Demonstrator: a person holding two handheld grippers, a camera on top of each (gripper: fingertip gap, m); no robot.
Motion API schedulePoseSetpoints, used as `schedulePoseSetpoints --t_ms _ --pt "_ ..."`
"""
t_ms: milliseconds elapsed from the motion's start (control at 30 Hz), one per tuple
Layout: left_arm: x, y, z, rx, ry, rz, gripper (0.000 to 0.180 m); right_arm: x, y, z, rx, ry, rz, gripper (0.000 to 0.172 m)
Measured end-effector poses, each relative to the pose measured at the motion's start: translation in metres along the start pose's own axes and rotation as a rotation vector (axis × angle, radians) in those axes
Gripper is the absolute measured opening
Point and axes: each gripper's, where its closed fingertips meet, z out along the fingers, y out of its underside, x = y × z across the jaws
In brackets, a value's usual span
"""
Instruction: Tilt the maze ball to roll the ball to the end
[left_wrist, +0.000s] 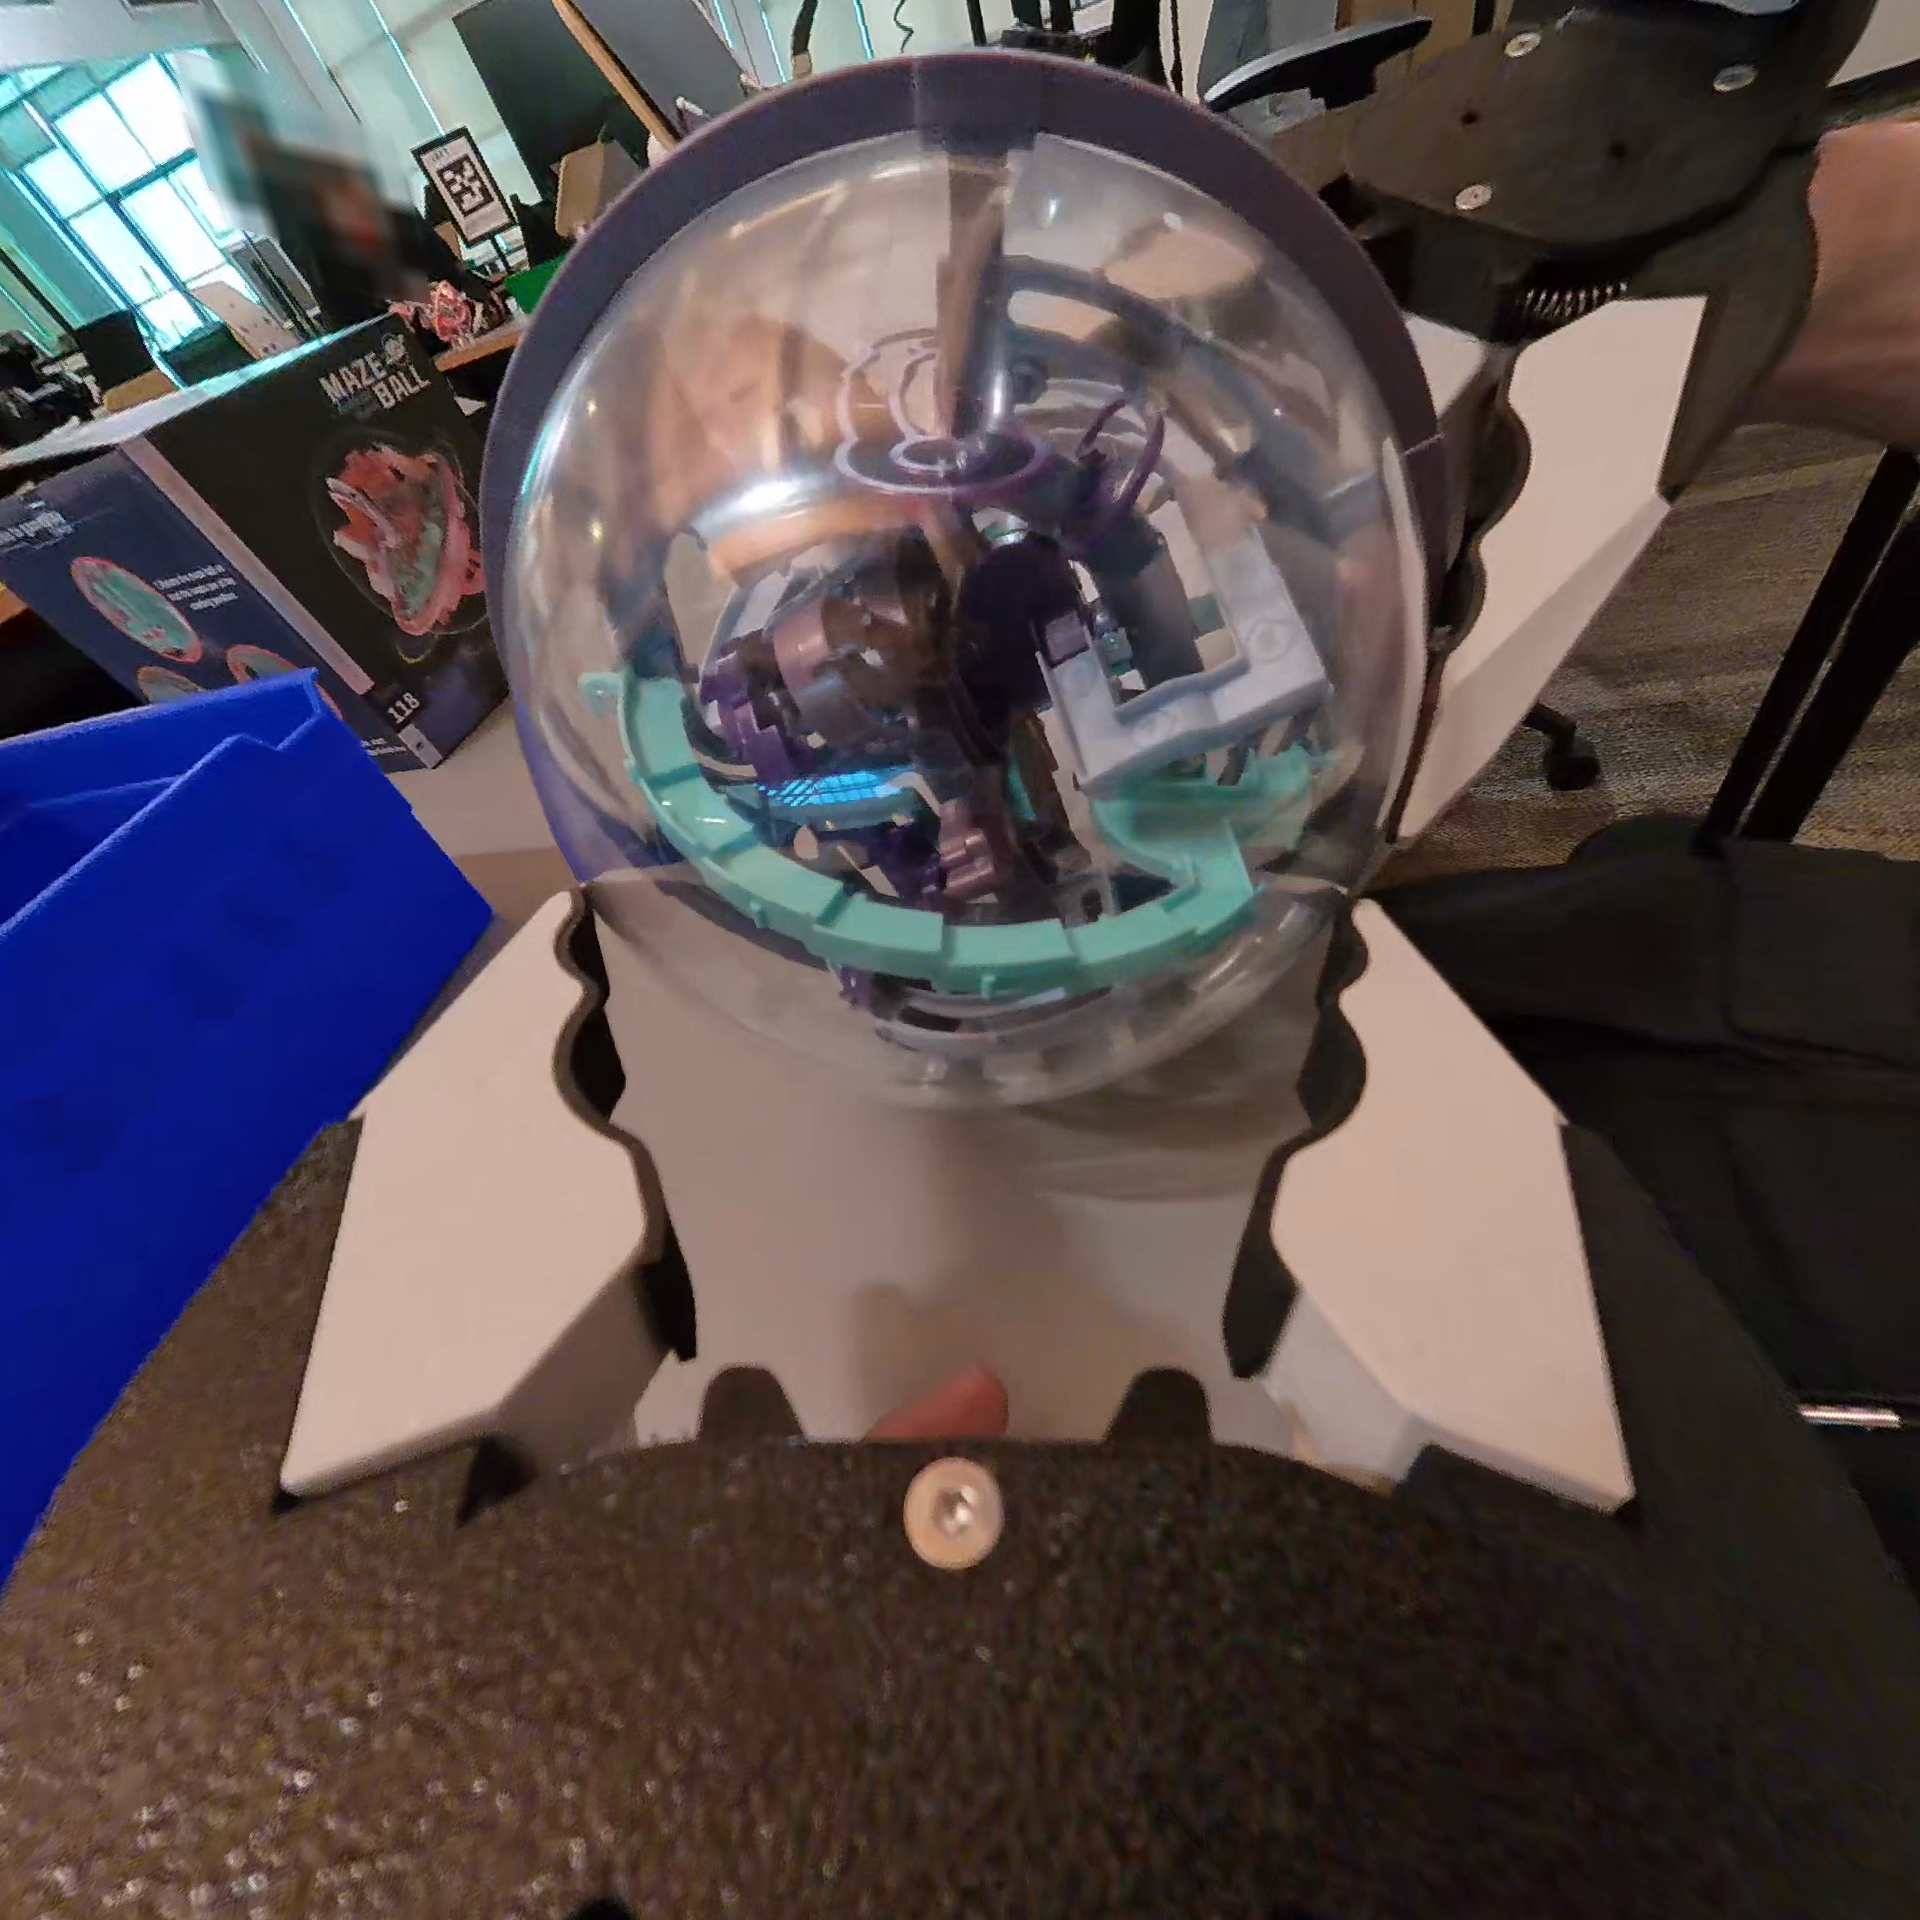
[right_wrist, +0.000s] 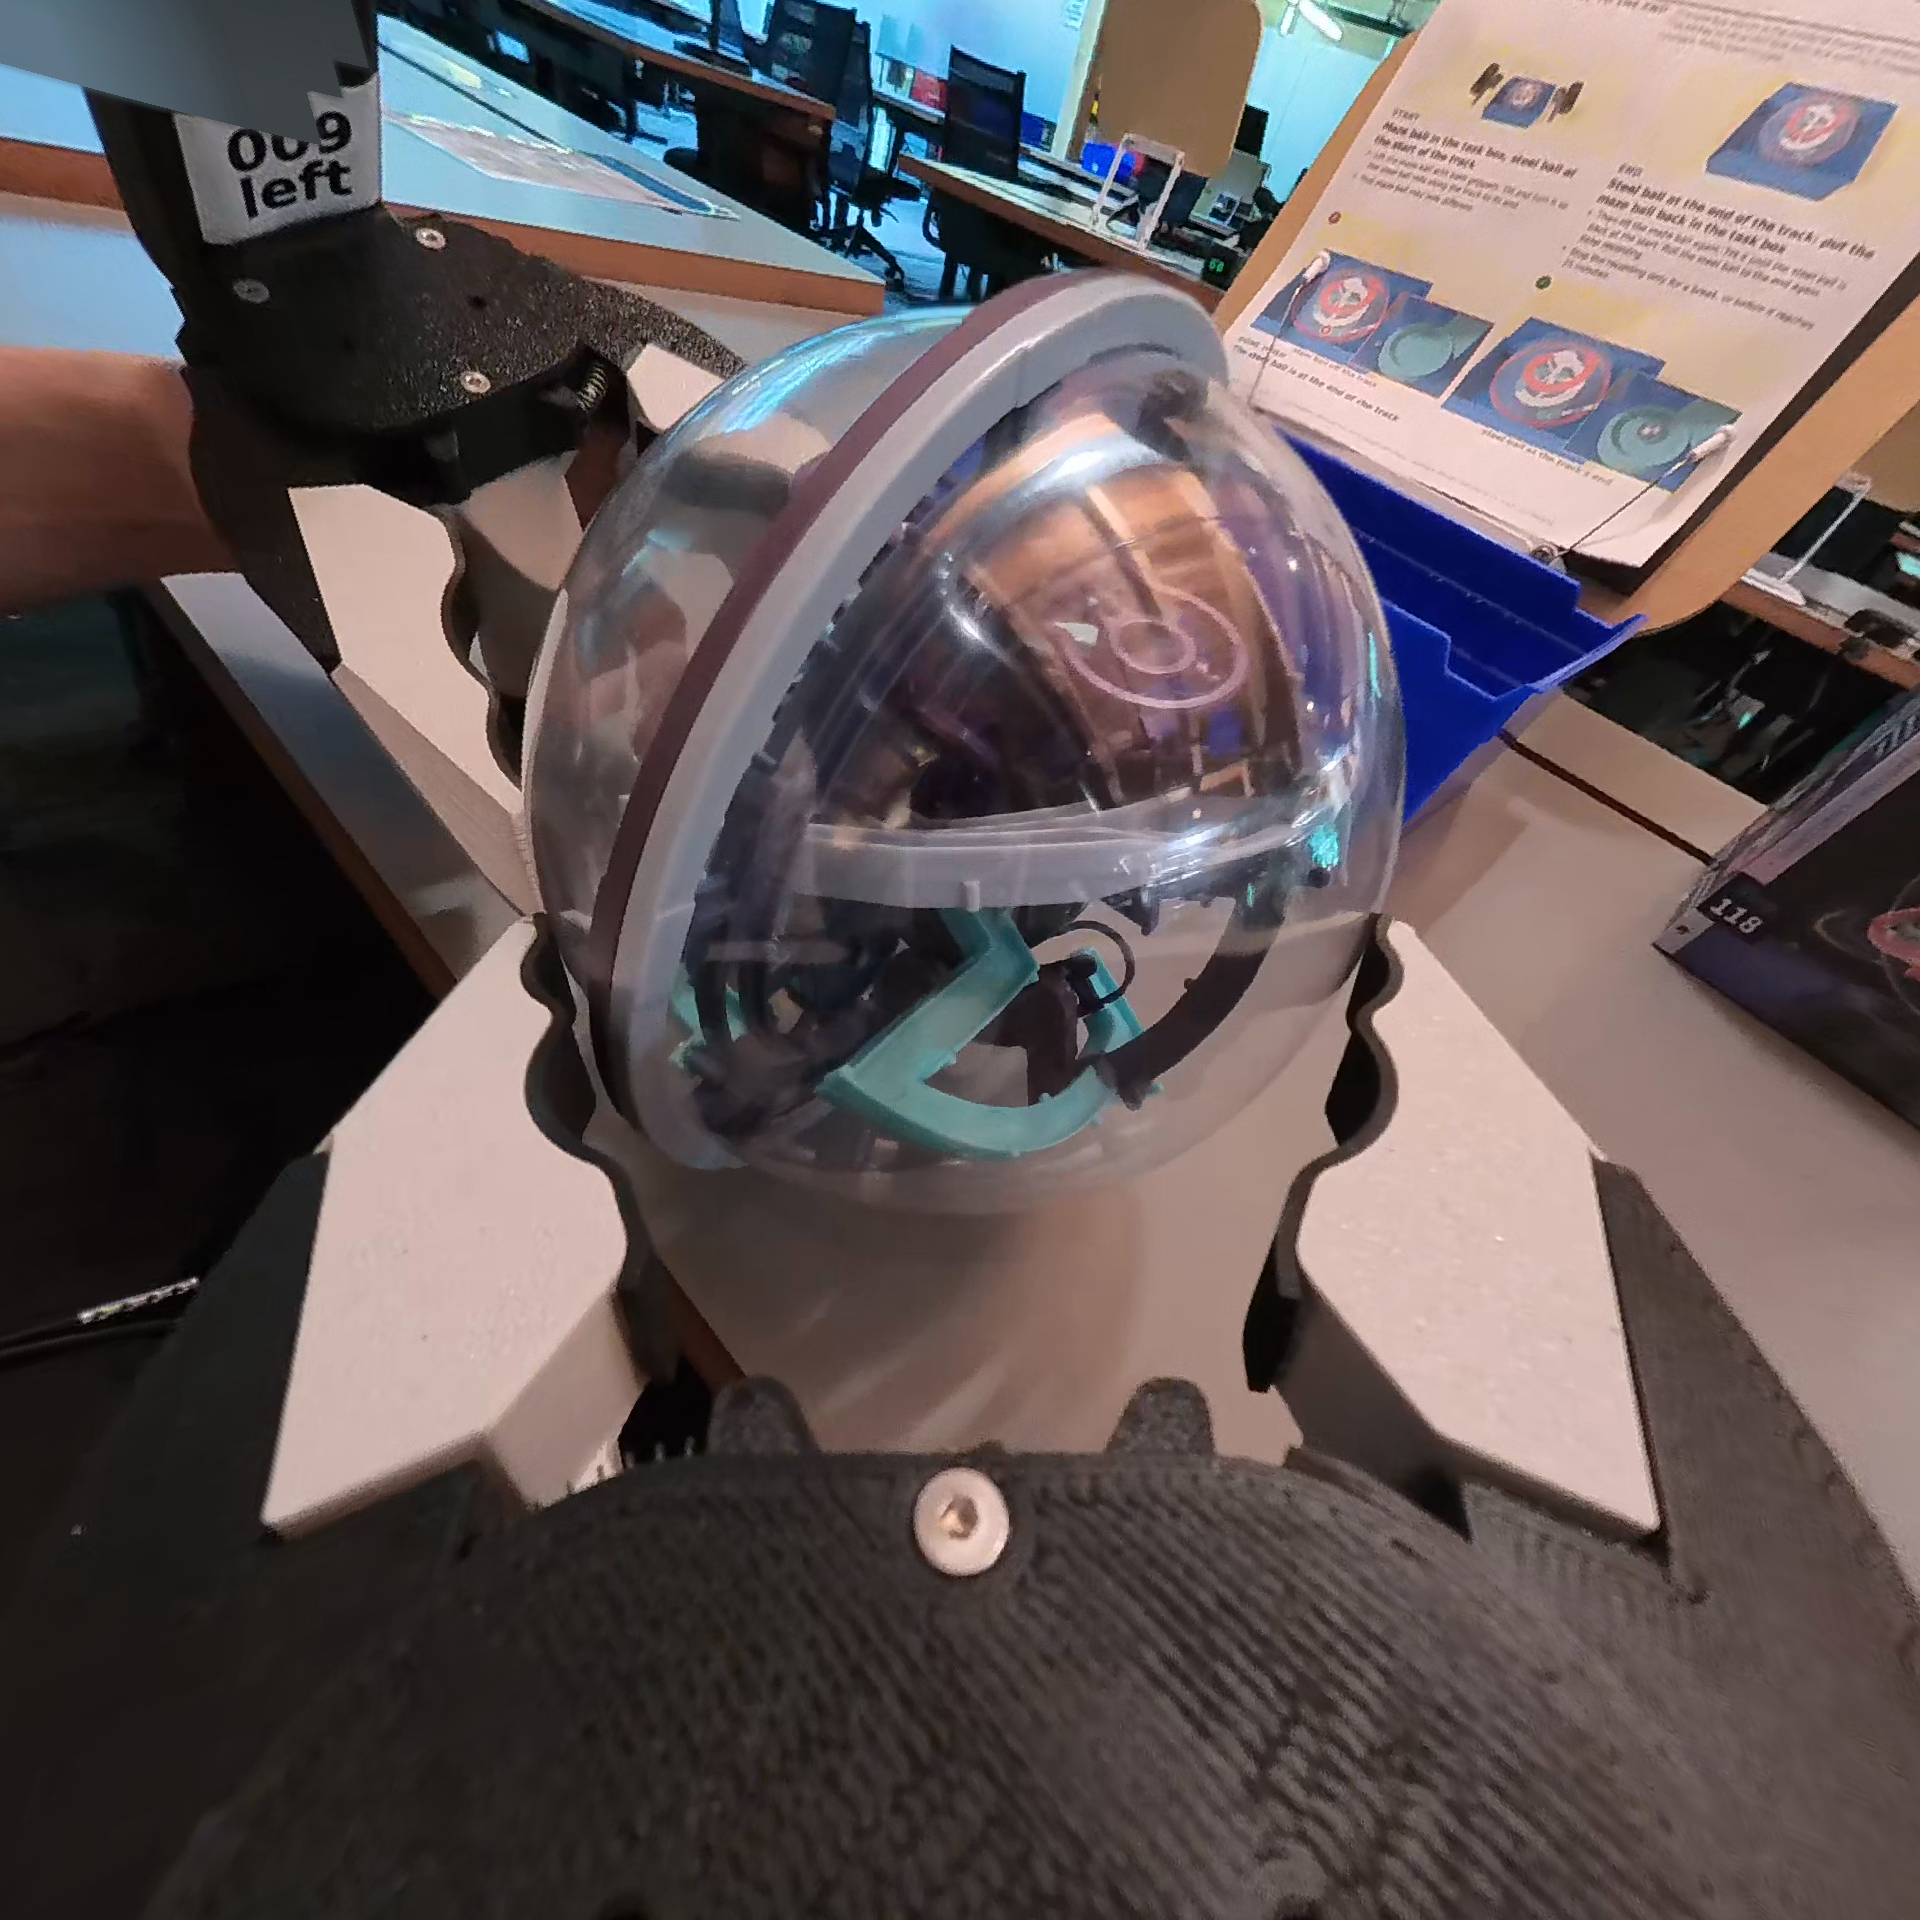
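Note:
The maze ball (left_wrist: 956, 623) is a clear sphere with a purple-grey seam ring and teal, grey and purple tracks inside. My left gripper (left_wrist: 966, 914) is shut on it, and both fingers (left_wrist: 499, 1091) press its lower sides. My right gripper (right_wrist: 956, 966) is shut on the same ball (right_wrist: 966, 748) from another side, its fingers (right_wrist: 1455, 1091) against the shell. Each gripper shows in the other's view: the right one (left_wrist: 1507, 208), the left one (right_wrist: 416, 343). The ball sits just above the white table (left_wrist: 831, 1195). I cannot make out the small steel ball.
A blue bin (left_wrist: 187, 935) stands left of the ball and also shows in the right wrist view (right_wrist: 1475, 623). The dark product box (left_wrist: 312, 540) stands behind it. An instruction sheet on cardboard (right_wrist: 1610, 260) leans at the back. A person's hand (left_wrist: 1870, 260) holds the right gripper.

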Motion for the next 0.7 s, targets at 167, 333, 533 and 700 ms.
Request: schedulePoseSetpoints --t_ms 167,333,533,700 --pt "-0.001 0.000 0.000 -0.013 -0.005 -0.027 0.131 0.001 -0.001 0.000 -0.061 -0.041 0.054 0.144" --pt "0.001 -0.002 0.001 -0.014 -0.005 0.002 0.129 0.006 -0.002 -0.012 -0.239 -0.120 -0.093 0.139" --pt "0.001 -0.006 0.001 -0.003 -0.006 -0.028 0.120 0.011 -0.008 0.000 -0.283 -0.158 -0.135 0.148" --pt "0.000 -0.008 -0.001 0.012 0.007 -0.078 0.123 0.008 -0.005 0.003 -0.252 -0.186 0.013 0.148"
